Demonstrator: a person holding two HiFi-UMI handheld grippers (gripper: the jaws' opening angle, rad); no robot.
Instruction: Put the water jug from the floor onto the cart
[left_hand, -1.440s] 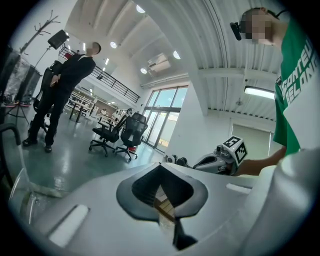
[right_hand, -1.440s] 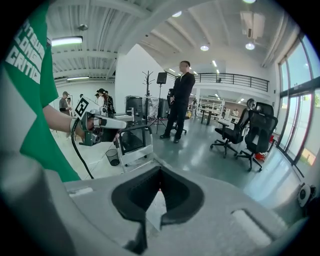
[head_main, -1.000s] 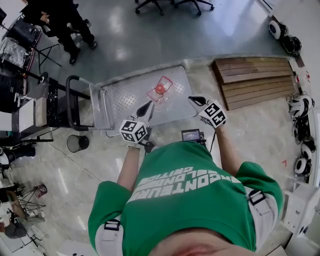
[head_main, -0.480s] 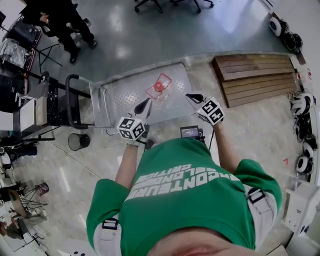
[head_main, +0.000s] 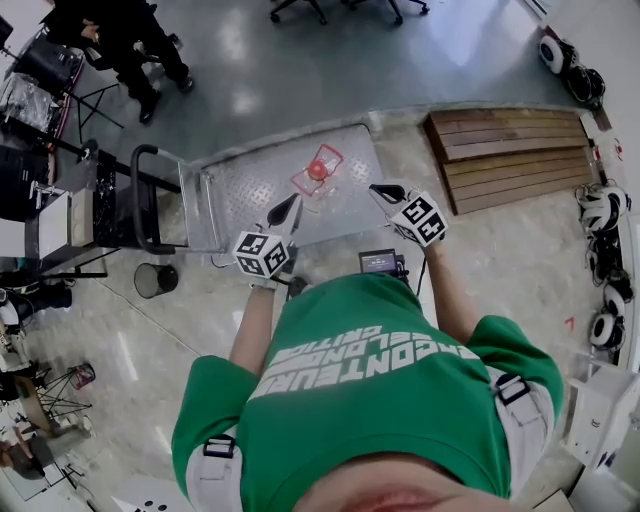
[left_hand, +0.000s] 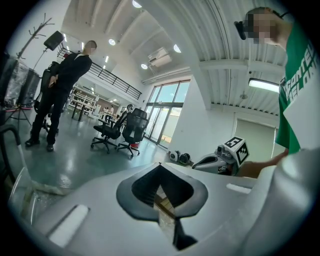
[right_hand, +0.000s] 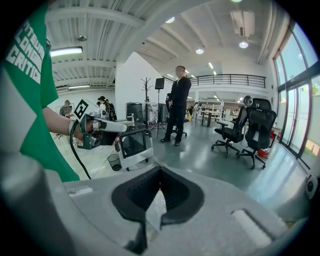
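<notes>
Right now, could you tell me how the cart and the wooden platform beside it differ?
The cart has a grey metal tread-plate deck, while the wooden platform is made of brown planks. The cart has a push handle at its left end in the head view, and the wooden platform has none. The jug stands on the cart, not on the wooden platform. Both are low, flat rectangles lying side by side.

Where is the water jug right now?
In the head view the water jug stands on the metal deck of the cart, just beyond and between the left tool and the right tool, touching neither.
</notes>
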